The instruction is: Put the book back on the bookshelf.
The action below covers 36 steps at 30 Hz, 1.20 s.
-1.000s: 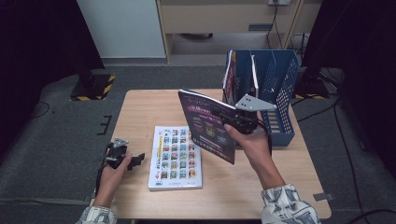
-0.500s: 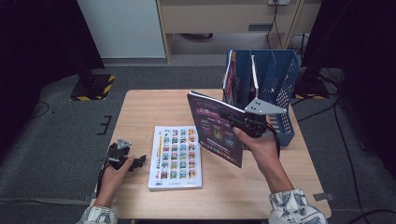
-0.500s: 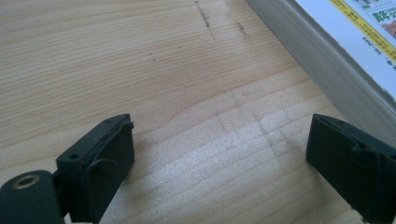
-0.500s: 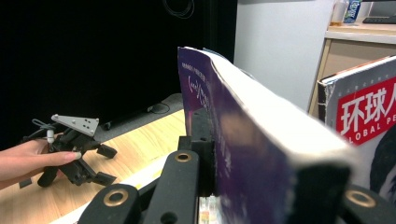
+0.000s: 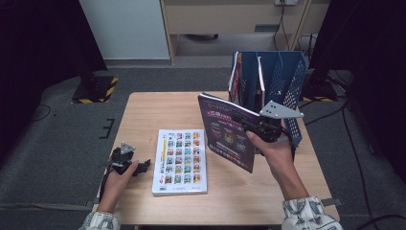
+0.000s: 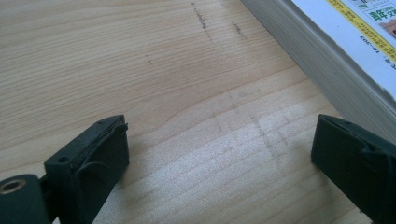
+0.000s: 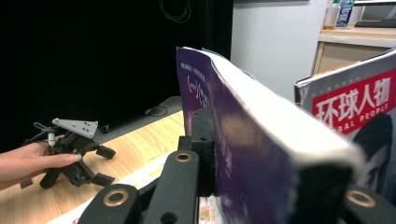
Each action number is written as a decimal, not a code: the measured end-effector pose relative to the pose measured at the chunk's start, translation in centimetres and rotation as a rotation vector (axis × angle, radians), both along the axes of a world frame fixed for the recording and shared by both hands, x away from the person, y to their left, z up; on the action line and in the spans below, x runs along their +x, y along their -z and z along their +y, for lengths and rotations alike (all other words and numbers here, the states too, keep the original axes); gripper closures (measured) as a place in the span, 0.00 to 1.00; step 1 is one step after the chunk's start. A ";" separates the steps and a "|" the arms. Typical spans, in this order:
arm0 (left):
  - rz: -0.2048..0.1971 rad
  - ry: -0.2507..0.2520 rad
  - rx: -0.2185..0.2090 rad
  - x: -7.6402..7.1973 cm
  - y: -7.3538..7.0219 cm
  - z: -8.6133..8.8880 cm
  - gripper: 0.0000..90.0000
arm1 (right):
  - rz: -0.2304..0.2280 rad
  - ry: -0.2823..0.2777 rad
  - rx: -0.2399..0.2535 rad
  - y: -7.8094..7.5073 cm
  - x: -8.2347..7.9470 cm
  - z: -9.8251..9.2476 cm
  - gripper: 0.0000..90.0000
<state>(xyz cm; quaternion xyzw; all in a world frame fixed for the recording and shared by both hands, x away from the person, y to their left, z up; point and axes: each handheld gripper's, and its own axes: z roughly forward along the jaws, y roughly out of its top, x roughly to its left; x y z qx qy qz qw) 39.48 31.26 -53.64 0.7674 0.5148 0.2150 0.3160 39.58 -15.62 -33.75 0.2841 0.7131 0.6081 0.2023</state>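
A thick purple-covered book (image 5: 225, 136) stands upright above the table, and my right gripper (image 5: 244, 123) is shut on its edge just in front of the blue file rack (image 5: 282, 81). In the right gripper view the book (image 7: 243, 121) is clamped between the jaws of the right gripper (image 7: 266, 182). A second book (image 5: 182, 160), with a grid of small pictures on its cover, lies flat mid-table. My left gripper (image 5: 143, 166) rests on the wood to the left of it. Its jaws have just been opening and hold nothing (image 6: 219, 154). The flat book's page edge (image 6: 327, 60) lies beside the right jaw.
The wooden table (image 5: 158, 110) has bare room at its back left. The rack at the back right holds upright magazines, one with a red title band (image 7: 355, 107). Grey floor surrounds the table. The left gripper (image 7: 105, 165) and its hand are seen far off.
My right hand has carried the purple book to the right, closer to the blue rack. The left hand has stayed in place.
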 end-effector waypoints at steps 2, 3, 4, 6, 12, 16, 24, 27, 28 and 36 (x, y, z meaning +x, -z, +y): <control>0.001 0.001 0.002 0.0 0.0 0.0 0.04 | 0.002 0.004 0.000 -0.1 -0.1 -0.3 0.94; 0.001 0.001 0.002 0.0 0.0 0.0 0.04 | 0.000 0.005 -0.001 -0.1 -0.1 -0.5 0.94; 0.001 0.001 0.002 0.0 0.0 0.0 0.04 | 0.001 0.008 -0.002 -0.1 -0.1 -0.6 0.94; 0.000 0.000 0.001 0.0 0.0 0.0 0.04 | 0.002 0.014 -0.004 0.0 -0.2 -1.0 0.94; 0.000 0.001 0.001 0.0 0.0 0.0 0.04 | 0.011 0.025 -0.003 0.1 -0.3 -1.9 0.94; 0.000 0.001 0.001 0.0 0.0 0.0 0.04 | 0.014 0.032 -0.010 0.4 -0.4 -2.5 0.94; 0.004 0.000 0.000 0.0 0.0 -0.1 0.03 | 0.028 0.052 -0.003 0.8 -0.7 -4.2 0.94; 0.004 0.000 -0.001 0.0 0.0 -0.1 0.03 | 0.030 0.067 0.003 0.7 -0.9 -5.0 0.94; 0.004 0.001 -0.002 0.0 0.0 -0.1 0.03 | 0.031 0.072 0.004 0.7 -0.9 -5.3 0.94; 0.005 0.001 -0.001 0.0 0.0 -0.1 0.03 | 0.032 0.102 0.010 0.6 -1.4 -7.2 0.94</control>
